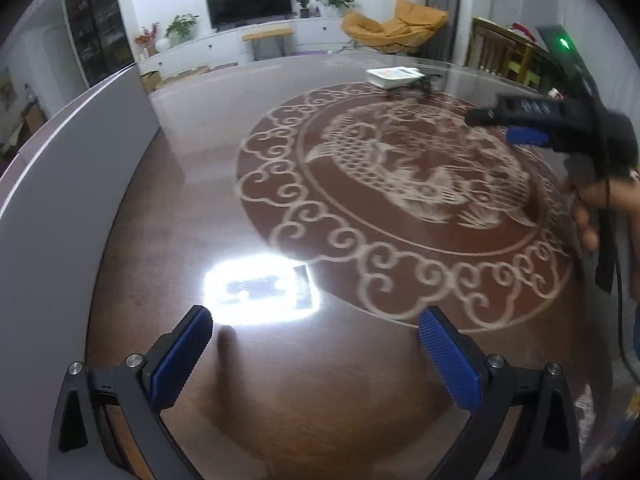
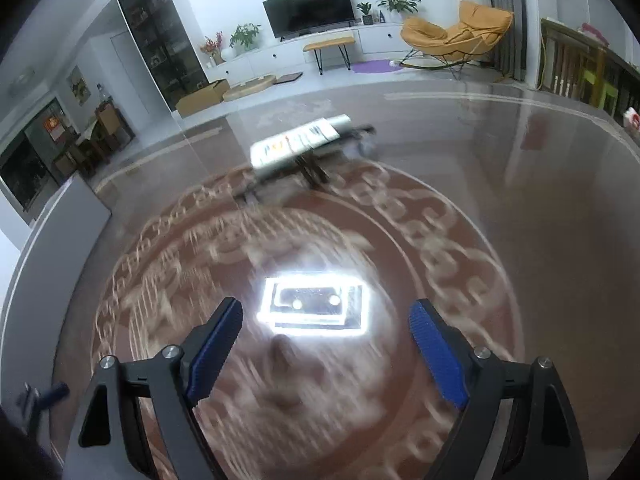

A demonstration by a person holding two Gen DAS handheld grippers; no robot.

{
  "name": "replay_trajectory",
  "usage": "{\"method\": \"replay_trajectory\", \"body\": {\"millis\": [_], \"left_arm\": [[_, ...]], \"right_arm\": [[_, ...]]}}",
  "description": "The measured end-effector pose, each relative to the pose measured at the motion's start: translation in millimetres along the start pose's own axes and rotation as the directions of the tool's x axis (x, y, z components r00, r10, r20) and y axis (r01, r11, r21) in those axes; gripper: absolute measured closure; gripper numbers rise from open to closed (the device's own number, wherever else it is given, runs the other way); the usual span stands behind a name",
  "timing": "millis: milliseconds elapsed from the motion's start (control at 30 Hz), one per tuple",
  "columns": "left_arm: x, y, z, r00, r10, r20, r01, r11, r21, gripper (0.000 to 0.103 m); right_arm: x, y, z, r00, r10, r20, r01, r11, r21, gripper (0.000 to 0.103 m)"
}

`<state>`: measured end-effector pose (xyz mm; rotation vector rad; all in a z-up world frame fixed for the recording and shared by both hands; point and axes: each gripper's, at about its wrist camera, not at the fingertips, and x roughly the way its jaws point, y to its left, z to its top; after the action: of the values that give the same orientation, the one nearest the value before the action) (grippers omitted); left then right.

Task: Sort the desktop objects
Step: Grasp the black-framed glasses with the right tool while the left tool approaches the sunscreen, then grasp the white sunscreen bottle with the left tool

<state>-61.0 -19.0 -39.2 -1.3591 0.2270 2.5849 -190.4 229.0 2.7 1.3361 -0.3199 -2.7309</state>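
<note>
A white book [image 1: 394,76] lies on the far side of the round glass-topped table [image 1: 192,208], with dark glasses [image 1: 424,85] beside it. The book [image 2: 296,146] and the blurred dark glasses [image 2: 316,168] also show in the right wrist view. My left gripper [image 1: 316,338] is open and empty above the near table. My right gripper [image 2: 326,334] is open and empty above the fish pattern. The right gripper [image 1: 516,124] also shows at the right of the left wrist view, held by a hand [image 1: 596,208].
A ceiling light glares off the glass [image 1: 260,290]. A carved fish medallion [image 1: 408,168] fills the table centre. A grey panel [image 1: 72,168] stands at the left edge. Beyond are a TV [image 2: 310,8], an orange chair [image 2: 456,34] and a wooden rail [image 2: 576,68].
</note>
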Motion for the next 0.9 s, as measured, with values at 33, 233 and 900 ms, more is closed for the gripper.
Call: {"method": "replay_trajectory", "body": {"millis": [33, 233, 900], "left_arm": [[0, 4, -1, 1.0, 0.001, 0.0, -0.001, 1.0, -0.017, 0.0], [7, 15, -3, 1.0, -0.013, 0.006, 0.014, 0.996, -0.09, 0.0], [13, 8, 1, 1.0, -0.002, 0.013, 0.003, 0.999, -0.051, 0.0]], "right_arm": [[9, 6, 11, 1.0, -0.002, -0.001, 0.002, 1.0, 0.004, 0.017], [70, 38, 58, 0.996, -0.085, -0.01, 0.085, 0.996, 0.035, 0.017], [-17, -54, -24, 0.987, -0.158, 0.04, 0.162, 0.98, -0.12, 0.084]]}}
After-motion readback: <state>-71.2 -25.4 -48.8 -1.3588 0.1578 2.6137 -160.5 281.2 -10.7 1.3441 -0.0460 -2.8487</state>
